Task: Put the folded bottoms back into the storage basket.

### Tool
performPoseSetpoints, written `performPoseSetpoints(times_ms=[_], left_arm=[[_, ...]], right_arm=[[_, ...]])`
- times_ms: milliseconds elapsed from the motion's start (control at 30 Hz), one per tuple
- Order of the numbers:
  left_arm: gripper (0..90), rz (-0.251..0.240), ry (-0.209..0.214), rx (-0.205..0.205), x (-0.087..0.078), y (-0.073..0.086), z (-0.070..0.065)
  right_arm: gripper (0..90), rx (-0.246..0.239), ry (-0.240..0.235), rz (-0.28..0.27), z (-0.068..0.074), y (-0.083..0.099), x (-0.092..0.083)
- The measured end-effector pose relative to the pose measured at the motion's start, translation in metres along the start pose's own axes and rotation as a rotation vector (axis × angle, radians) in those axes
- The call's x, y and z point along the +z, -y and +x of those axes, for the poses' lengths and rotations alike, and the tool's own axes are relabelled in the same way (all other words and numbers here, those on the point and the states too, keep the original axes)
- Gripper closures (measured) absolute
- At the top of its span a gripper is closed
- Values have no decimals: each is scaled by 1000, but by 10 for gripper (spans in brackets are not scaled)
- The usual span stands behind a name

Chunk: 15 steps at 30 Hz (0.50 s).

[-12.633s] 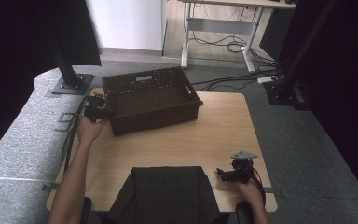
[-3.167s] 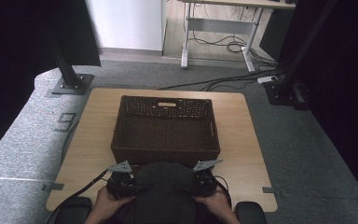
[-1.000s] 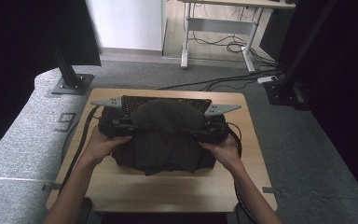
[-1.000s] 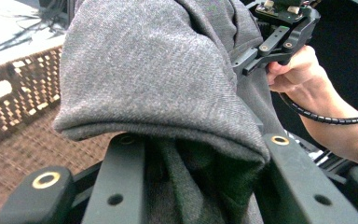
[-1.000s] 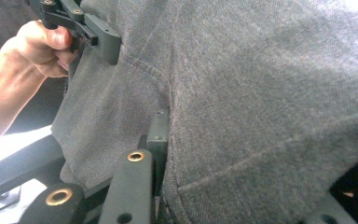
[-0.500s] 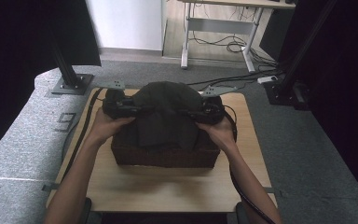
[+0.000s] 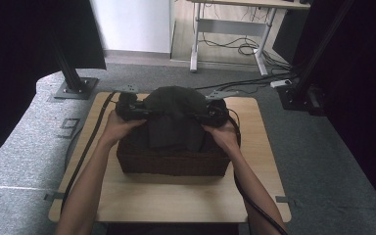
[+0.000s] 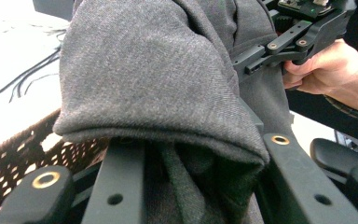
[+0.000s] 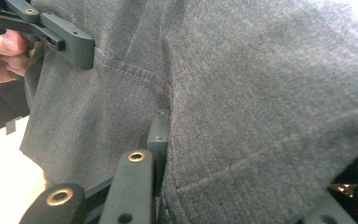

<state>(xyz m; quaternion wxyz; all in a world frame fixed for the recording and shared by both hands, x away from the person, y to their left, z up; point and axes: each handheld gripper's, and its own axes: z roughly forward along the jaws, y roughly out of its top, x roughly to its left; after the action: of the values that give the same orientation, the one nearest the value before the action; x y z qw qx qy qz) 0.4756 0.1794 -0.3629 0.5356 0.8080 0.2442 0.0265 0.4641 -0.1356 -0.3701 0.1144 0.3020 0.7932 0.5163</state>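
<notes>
A light wooden table [image 7: 176, 196] stood on grey carpet [image 7: 323, 161]. Black curtains [image 7: 362, 73] hung at both sides, with black stand posts [image 7: 71, 73] on flat bases. Beyond, a white wall [image 7: 132, 24] met a desk frame [image 7: 230, 29] with loose cables [image 7: 240, 49] beneath it.

Dark grey cloth [image 7: 174, 117], a woven garment with stitched seams, bunched into a rounded hump over the far half of the basket [image 7: 171, 161], one flap hanging down into it. Pinched at both sides and held up, folds draped over the jaws in both gripper views. Dark brown wicker basket, rectangular and open-topped, upright at mid-table.
</notes>
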Motion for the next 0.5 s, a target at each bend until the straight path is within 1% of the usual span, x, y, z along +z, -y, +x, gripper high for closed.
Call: performPoseSetpoints(times_ms=[100,200,267,367,500], left_arm=[[647,13,-7,-20,4,10,7],[647,44,-23,-31,6,21,12],[648,62,-35,-37,7,26,14],[648,82,-47,-58,5,34,17],[649,116,-73,-68,3,42,18]], right_arm=[[658,11,5,17,-2,8,10],[658,21,9,41,-2,15,21],[659,25,10,58,-1,19,27],[661,36,3,79,1,23,37],[661,40,0,112,5,28,49]])
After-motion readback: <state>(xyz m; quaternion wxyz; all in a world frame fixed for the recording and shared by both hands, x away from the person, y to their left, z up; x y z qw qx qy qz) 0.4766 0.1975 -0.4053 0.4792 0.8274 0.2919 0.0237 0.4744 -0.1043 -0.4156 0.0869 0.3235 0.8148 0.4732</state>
